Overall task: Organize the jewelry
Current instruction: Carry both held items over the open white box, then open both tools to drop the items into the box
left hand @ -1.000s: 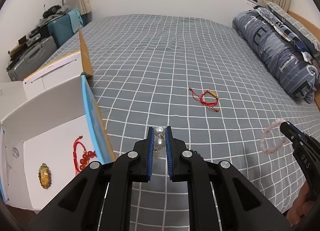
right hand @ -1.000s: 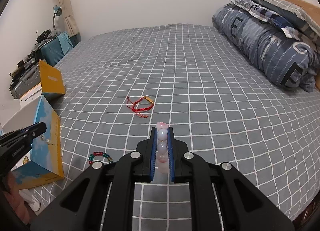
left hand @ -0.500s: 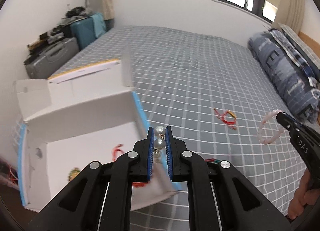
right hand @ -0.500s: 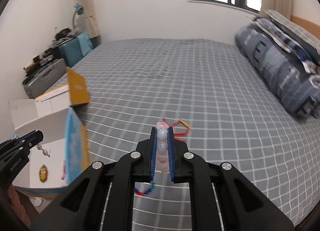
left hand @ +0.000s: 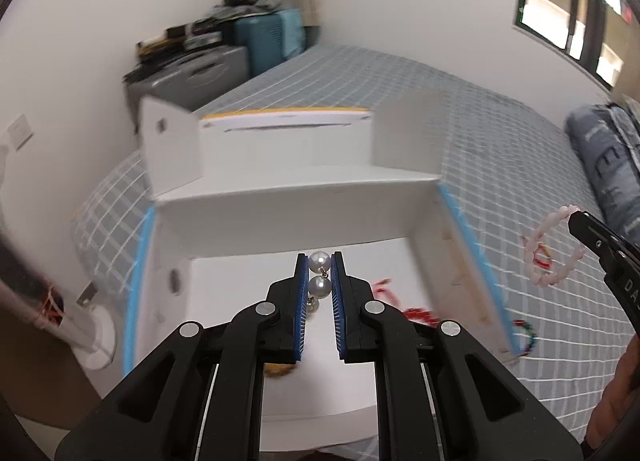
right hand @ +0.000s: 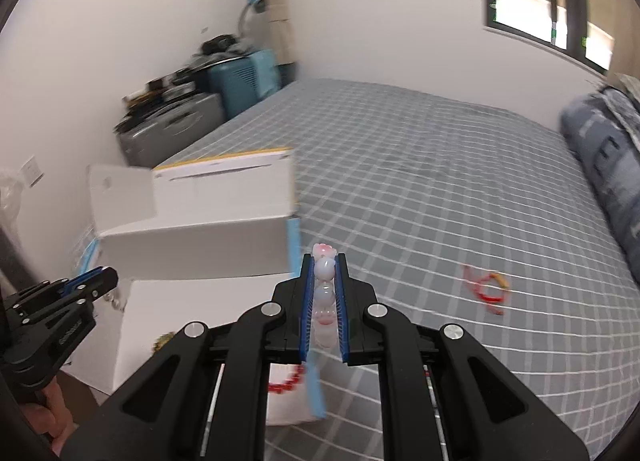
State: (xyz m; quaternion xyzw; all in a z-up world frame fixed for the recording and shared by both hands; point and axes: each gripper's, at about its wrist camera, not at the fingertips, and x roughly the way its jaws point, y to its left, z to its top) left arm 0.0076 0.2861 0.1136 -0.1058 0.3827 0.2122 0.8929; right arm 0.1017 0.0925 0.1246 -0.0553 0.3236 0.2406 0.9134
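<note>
My left gripper (left hand: pixel 320 273) is shut on a pearl earring (left hand: pixel 319 285) and hangs over the open white box (left hand: pixel 304 201). Red jewelry (left hand: pixel 416 313) and a yellow piece (left hand: pixel 280 369) lie on the box floor. My right gripper (right hand: pixel 324 265) is shut on a pink bead bracelet (right hand: pixel 323 301), above the box's right wall; the bracelet also shows in the left wrist view (left hand: pixel 552 245). A red cord bracelet (right hand: pixel 486 285) lies on the grey checked bed. A multicoloured bead bracelet (left hand: pixel 524 335) lies just right of the box.
The box's flaps (right hand: pixel 224 185) stand open at its far side. Suitcases (right hand: pixel 172 129) stand against the wall behind it. A folded blue duvet (right hand: pixel 608 165) lies along the bed's right side. A white roll (left hand: pixel 92 333) lies left of the box.
Both grippers have swung left. The left one now hangs over the inside of the box with the earring; the right one has come to the box's right wall with the bracelet.
</note>
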